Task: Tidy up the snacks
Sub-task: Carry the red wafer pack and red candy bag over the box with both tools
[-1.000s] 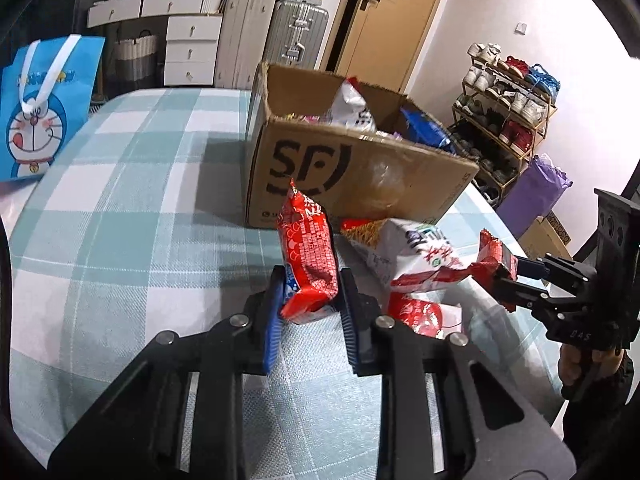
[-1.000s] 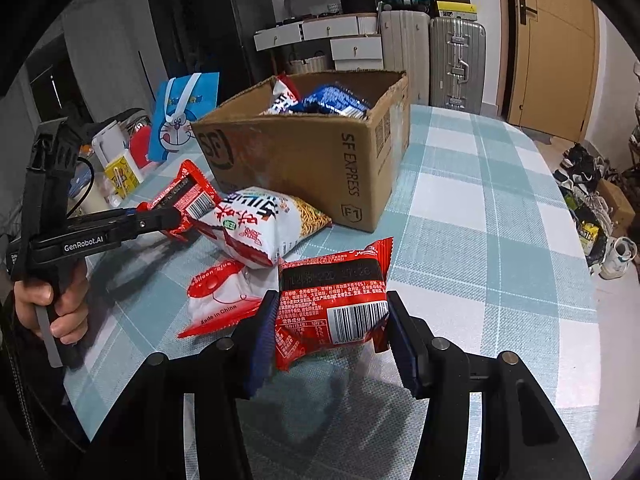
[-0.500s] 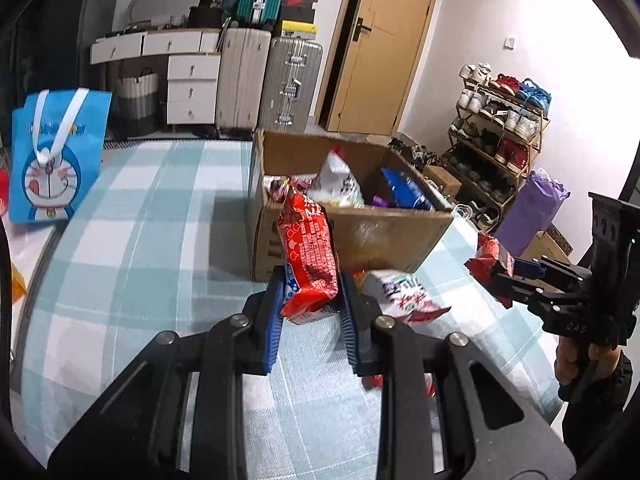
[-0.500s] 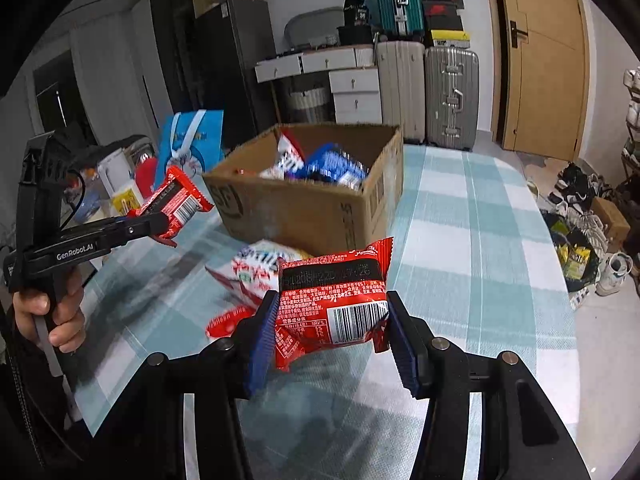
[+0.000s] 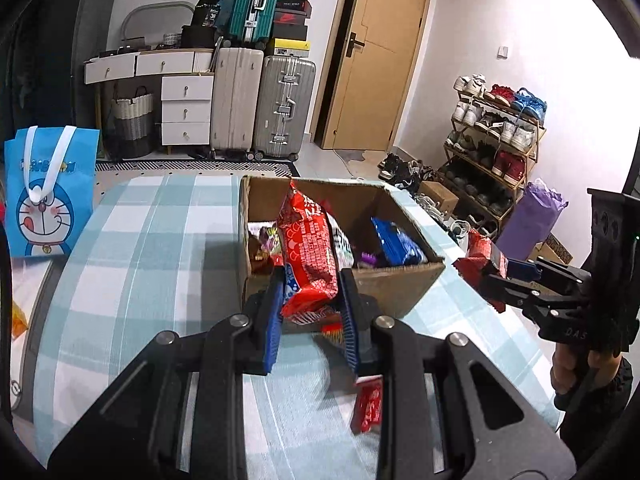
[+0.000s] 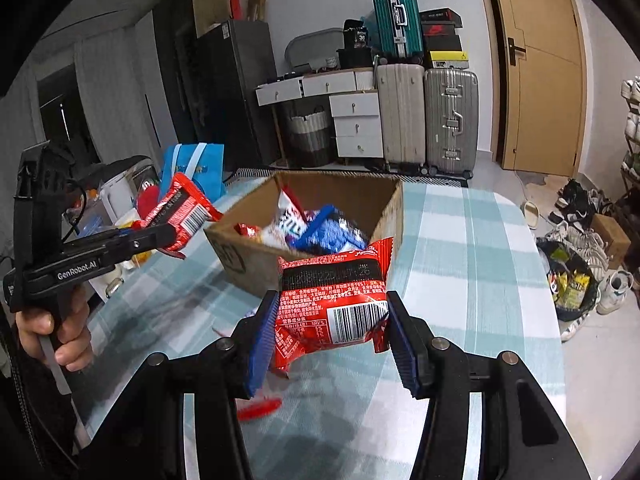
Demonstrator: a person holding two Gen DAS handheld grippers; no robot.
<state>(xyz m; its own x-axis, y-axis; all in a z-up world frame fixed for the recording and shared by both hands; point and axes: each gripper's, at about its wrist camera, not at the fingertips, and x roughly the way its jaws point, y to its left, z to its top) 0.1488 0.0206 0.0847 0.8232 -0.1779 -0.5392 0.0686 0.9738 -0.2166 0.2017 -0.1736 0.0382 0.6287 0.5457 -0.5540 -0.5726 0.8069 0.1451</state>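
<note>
My left gripper (image 5: 310, 312) is shut on a red snack packet (image 5: 306, 256), held upright above the near wall of the open cardboard box (image 5: 400, 286). My right gripper (image 6: 330, 332) is shut on another red snack packet (image 6: 336, 300) with a barcode, raised in front of the same box (image 6: 248, 256). The box holds several snack packets, one of them blue (image 5: 394, 240). Each gripper shows in the other's view, the right one (image 5: 492, 276) at the right, the left one (image 6: 168, 236) at the left. More snacks (image 5: 368, 402) lie on the table under the left gripper.
The table has a blue-and-white checked cloth (image 5: 160, 240). A blue cartoon bag (image 5: 48, 192) stands at its left edge. Suitcases (image 5: 260, 108), drawers and a door are behind; a shoe rack (image 5: 492, 140) and a purple bag stand at the right.
Both grippers have risen from the table with their red packets and moved toward the box. The snacks left on the table now sit low, mostly hidden under the grippers.
</note>
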